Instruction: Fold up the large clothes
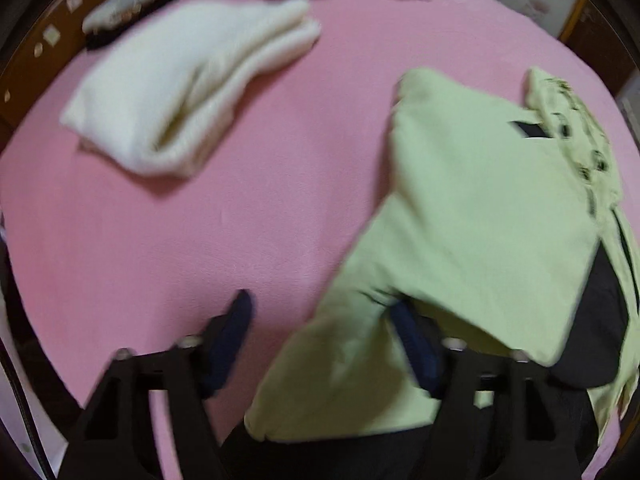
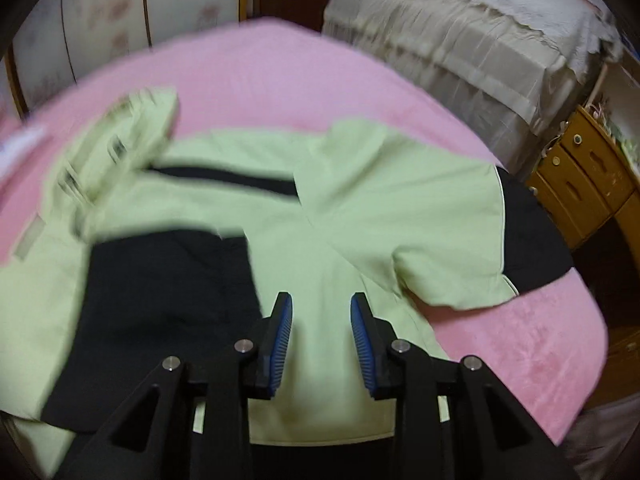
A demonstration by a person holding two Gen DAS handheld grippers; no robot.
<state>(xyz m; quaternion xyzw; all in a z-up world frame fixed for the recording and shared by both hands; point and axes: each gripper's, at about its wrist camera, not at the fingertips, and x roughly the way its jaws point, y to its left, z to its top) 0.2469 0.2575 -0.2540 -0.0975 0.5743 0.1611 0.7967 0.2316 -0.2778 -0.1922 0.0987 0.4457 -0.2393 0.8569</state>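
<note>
Left wrist view: my left claw (image 1: 320, 320) points steeply down over the pink bed (image 1: 200, 248); jaws about half apart, a lime-green jacket (image 1: 480, 208) sleeve draped between them and lying over the right finger; whether the pads press on it, I cannot tell; dark print on the jacket's collar is too blurred to read; a folded cream garment (image 1: 188, 92) lies well apart at upper left. Right wrist view: my right claw (image 2: 321, 334) tilts down above the jacket (image 2: 400, 208), spread on the bed (image 2: 520, 344); blue pads narrowly parted, gripping nothing; markings on the hood unreadable.
</note>
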